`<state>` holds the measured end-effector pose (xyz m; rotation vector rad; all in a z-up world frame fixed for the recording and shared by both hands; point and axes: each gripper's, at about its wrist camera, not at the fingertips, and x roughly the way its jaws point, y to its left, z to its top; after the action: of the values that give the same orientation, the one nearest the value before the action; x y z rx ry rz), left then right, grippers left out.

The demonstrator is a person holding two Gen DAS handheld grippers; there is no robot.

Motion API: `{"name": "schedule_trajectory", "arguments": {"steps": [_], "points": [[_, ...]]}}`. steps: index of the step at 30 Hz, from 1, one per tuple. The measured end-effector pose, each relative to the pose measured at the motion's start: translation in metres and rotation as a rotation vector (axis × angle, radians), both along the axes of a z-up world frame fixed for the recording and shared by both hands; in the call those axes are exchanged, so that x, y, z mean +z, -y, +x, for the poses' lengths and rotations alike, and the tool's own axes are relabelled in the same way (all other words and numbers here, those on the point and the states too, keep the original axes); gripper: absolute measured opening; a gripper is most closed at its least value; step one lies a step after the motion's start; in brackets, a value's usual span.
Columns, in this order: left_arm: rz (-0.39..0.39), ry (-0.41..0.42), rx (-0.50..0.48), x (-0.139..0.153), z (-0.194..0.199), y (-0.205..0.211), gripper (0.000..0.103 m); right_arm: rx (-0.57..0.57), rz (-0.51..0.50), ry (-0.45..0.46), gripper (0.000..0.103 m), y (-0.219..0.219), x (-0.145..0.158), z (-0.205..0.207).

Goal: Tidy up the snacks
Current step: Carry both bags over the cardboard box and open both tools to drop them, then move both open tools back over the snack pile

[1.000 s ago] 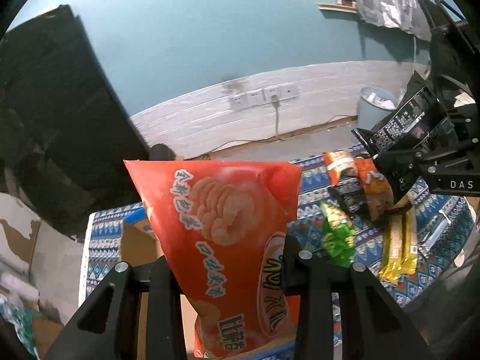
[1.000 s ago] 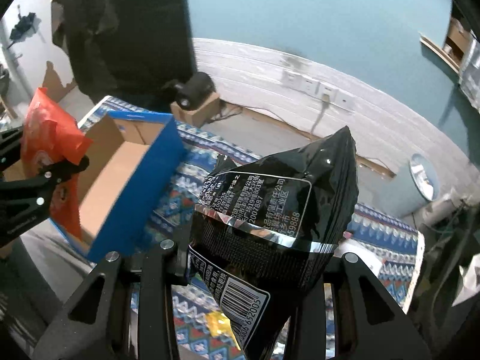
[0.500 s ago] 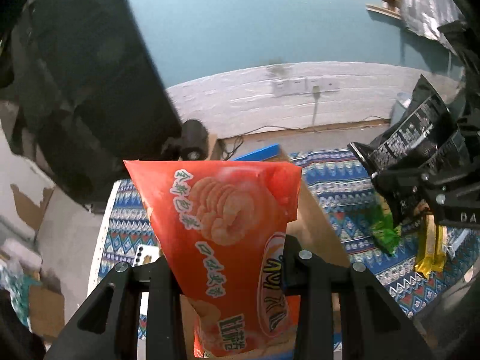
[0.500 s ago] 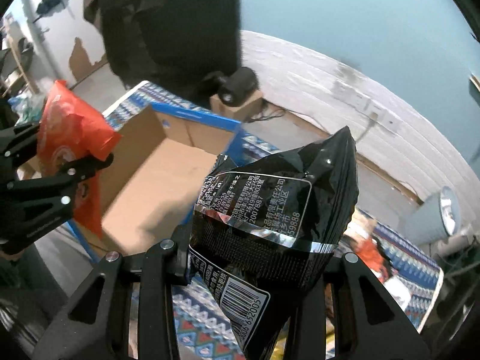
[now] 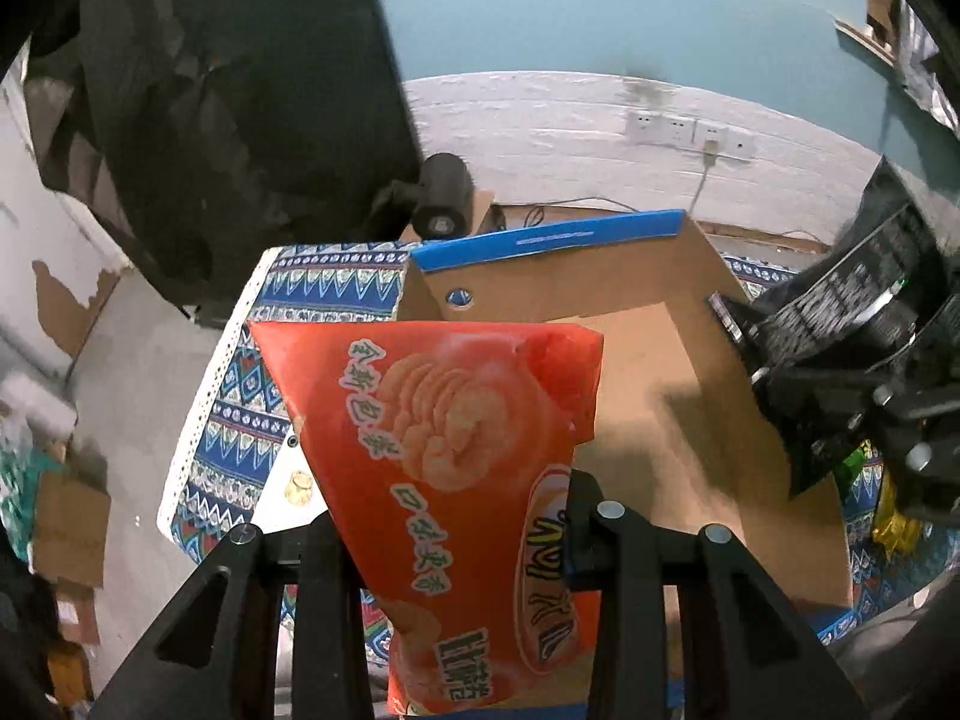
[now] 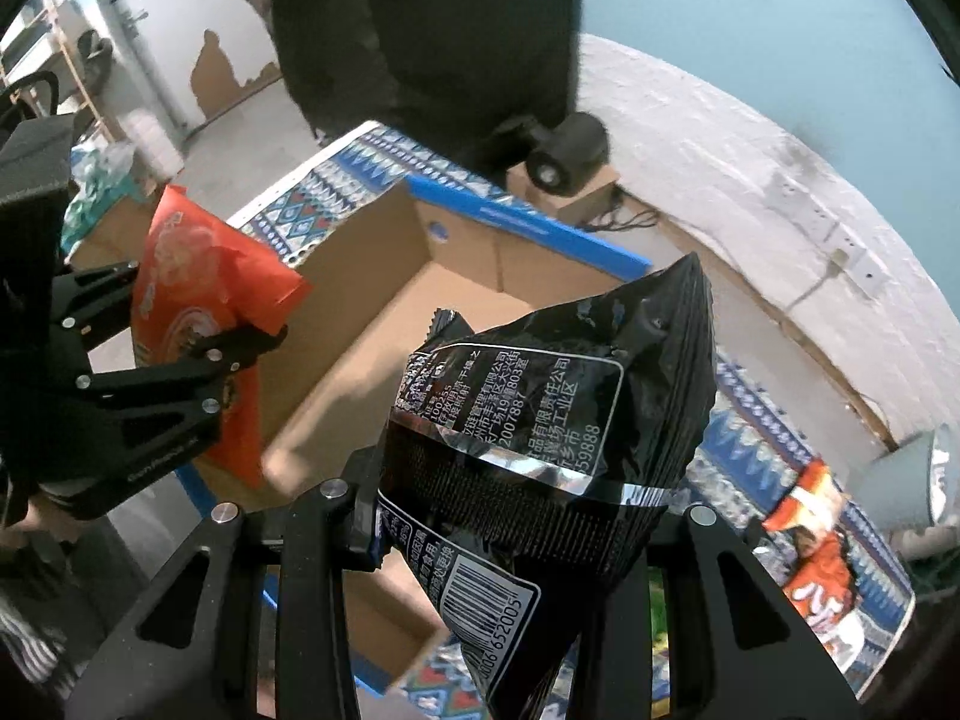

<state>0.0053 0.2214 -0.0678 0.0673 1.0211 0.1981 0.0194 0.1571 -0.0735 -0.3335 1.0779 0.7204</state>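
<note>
Snack bags (image 5: 444,480) between tongs' fingers (image 5: 606,588)

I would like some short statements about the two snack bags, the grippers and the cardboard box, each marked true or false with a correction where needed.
1. The left gripper is clamped on an orange snack bag. True.
2. The right gripper is empty. False: it is clamped on a black snack bag.
3. The cardboard box already holds several snacks. False: the visible part of its inside is bare.
4. The box has a blue outer face. True.
5. More snacks lie on the patterned cloth. True.
</note>
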Motion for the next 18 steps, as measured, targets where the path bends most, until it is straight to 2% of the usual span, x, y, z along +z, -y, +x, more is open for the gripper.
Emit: {"name": "schedule_trajectory", "arguments": {"steps": [5,6,7,8,9,10,12,18], "points": [[-0.017,-0.019,0.005,-0.004,0.002,-0.002,0.038,0.020,0.000,-0.024,0.036,-0.014,-0.010,-0.001],[-0.012,-0.021,0.006,-0.004,-0.001,-0.002,0.041,0.020,0.002,-0.023,0.037,-0.015,-0.011,-0.001],[-0.007,-0.025,0.004,-0.004,-0.002,0.000,0.042,0.018,0.002,-0.023,0.045,-0.014,-0.010,-0.002],[-0.003,-0.030,0.001,-0.005,-0.002,0.002,0.049,0.017,0.003,-0.020,0.057,-0.013,-0.009,-0.002],[0.001,-0.030,0.003,-0.004,-0.002,0.002,0.056,0.017,0.004,-0.011,0.062,-0.013,-0.008,-0.003],[0.014,-0.022,0.004,-0.003,-0.002,0.004,0.060,0.015,0.005,0.000,0.067,-0.012,-0.007,-0.003],[0.033,-0.009,-0.002,0.001,-0.003,0.008,0.067,0.007,0.009,0.011,0.068,-0.006,-0.002,-0.003],[0.051,0.012,-0.024,0.011,-0.002,0.023,0.077,-0.032,0.022,0.030,0.074,0.013,0.008,-0.001]]}}
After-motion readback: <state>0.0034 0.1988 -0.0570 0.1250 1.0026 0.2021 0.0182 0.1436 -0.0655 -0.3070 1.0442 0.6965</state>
